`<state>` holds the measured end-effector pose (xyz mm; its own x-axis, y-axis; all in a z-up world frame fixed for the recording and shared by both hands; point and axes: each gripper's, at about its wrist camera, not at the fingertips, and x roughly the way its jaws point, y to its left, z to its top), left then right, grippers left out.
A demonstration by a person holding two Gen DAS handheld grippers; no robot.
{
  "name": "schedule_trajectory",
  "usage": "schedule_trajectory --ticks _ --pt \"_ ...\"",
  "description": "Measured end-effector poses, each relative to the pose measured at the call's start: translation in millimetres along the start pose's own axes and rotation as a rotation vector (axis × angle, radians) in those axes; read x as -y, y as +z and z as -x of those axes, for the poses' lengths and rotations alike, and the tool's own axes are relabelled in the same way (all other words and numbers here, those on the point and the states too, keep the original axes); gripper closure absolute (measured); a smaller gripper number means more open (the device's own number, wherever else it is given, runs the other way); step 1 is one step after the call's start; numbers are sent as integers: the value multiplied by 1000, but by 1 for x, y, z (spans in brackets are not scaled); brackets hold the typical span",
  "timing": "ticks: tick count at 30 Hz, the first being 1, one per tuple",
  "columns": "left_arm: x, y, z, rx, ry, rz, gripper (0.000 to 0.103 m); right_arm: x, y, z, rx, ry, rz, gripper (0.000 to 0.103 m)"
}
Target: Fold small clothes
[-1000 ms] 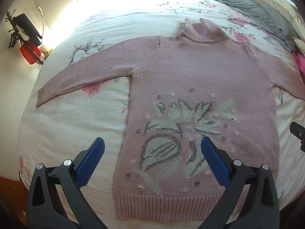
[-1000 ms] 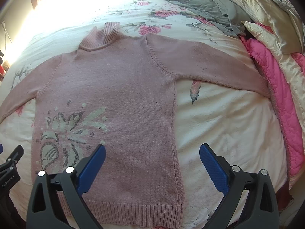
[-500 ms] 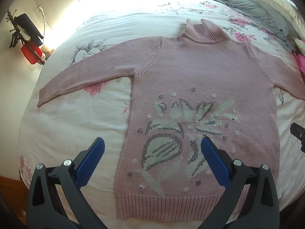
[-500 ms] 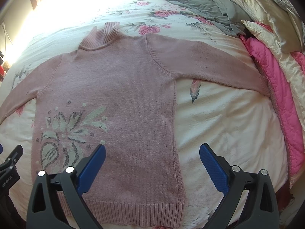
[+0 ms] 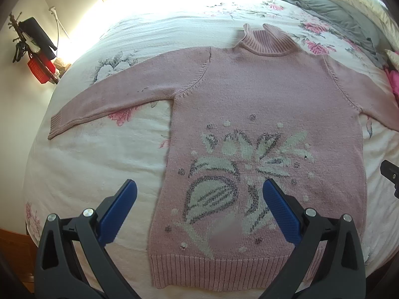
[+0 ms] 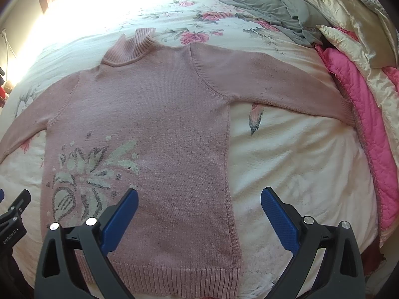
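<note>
- i see the pink sweater (image 5: 261,104) spread flat across the middle of the frame on the floral bedspread (image 5: 99,164), collar toward the top, both sleeves out to the sides.
- my left gripper (image 5: 199,209) sits at the bottom edge over the hem, jaws wide apart, holding nothing.
- my right gripper (image 6: 199,214) hovers at the bottom above the sweater's right side seam, jaws equally spread and empty.
- a bright pink quilt (image 6: 361,114) is bunched along the right edge.

Matt knitted sweater (image 5: 269,104), ribbed hem; glossy satin pillows (image 6: 349,12)
</note>
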<state>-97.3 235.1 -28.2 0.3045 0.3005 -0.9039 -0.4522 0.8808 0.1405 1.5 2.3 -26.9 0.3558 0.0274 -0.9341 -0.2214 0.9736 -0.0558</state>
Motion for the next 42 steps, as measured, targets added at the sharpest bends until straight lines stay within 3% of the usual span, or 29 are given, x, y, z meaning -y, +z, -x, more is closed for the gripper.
schedule_trajectory --ticks 8,12,15,18,24,29,33,37,40,42 --pt "23 10 -12 4 -16 -25 3 19 12 -13 -11 8 -11 4" --pt "46 21 -23 28 -99 -32 3 53 21 -19 50 -1 -42 4" --pt "74 39 -32 50 -109 -48 3 108 39 -33 88 -33 -95 4" --pt "111 65 -40 76 -130 -66 3 185 62 -56 57 -77 -216 4" --pt "195 118 -54 114 -196 -98 3 338 100 -118 -13 -47 -457 4" --pt "253 144 -65 141 -205 -149 3 415 116 -168 -84 -30 -544 9" --pt "276 153 -76 134 -209 -165 3 443 120 -198 -128 -14 -581 11" --pt "281 162 -86 125 -201 -142 3 453 124 -208 -99 32 -584 11" --pt "279 167 -91 120 -193 -125 3 454 129 -208 -65 82 -575 31" --pt "277 169 -93 119 -186 -117 3 449 135 -207 -55 60 -552 42"
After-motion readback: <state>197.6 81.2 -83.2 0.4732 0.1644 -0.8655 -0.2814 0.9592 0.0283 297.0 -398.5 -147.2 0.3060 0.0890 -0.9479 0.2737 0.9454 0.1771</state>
